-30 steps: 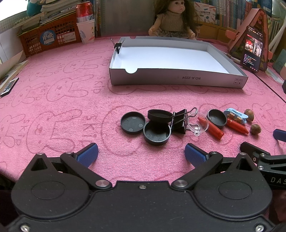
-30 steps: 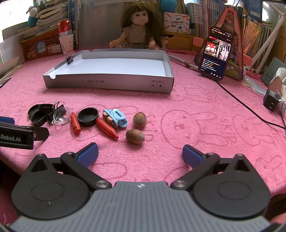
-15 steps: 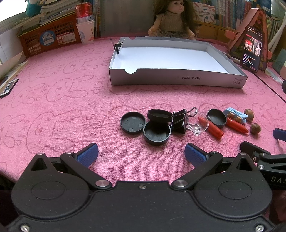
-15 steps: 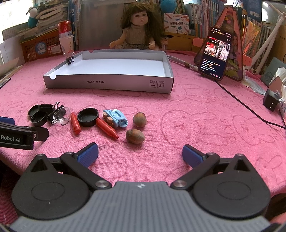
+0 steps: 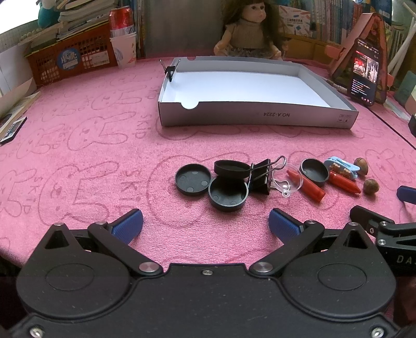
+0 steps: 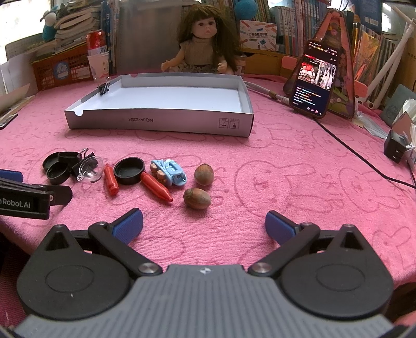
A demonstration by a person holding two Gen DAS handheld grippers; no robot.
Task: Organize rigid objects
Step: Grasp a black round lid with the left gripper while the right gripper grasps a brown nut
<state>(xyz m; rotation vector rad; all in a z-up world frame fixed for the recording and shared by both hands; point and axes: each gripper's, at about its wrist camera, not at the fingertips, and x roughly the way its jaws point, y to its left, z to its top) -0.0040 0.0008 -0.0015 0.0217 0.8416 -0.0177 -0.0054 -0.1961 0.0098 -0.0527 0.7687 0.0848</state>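
A row of small objects lies on the pink cloth: three black caps [image 5: 193,179], a black binder clip [image 5: 260,176], a clear plastic dome [image 5: 290,183], two red crayons [image 6: 155,187], a fourth black cap [image 6: 129,170], a blue hair clip [image 6: 169,175] and two hazelnuts [image 6: 197,198]. Behind them stands a shallow white box [image 5: 249,85] with a small binder clip [image 5: 170,72] on its left wall. My left gripper [image 5: 205,225] is open, just short of the caps. My right gripper [image 6: 204,225] is open, just short of the hazelnuts. Neither holds anything.
A doll [image 6: 205,46] sits behind the box. A phone [image 6: 313,80] leans on a stand at the right, its cable [image 6: 364,158] crossing the cloth. An orange basket [image 5: 70,59], a red can [image 5: 121,18] and a paper cup stand at the back left.
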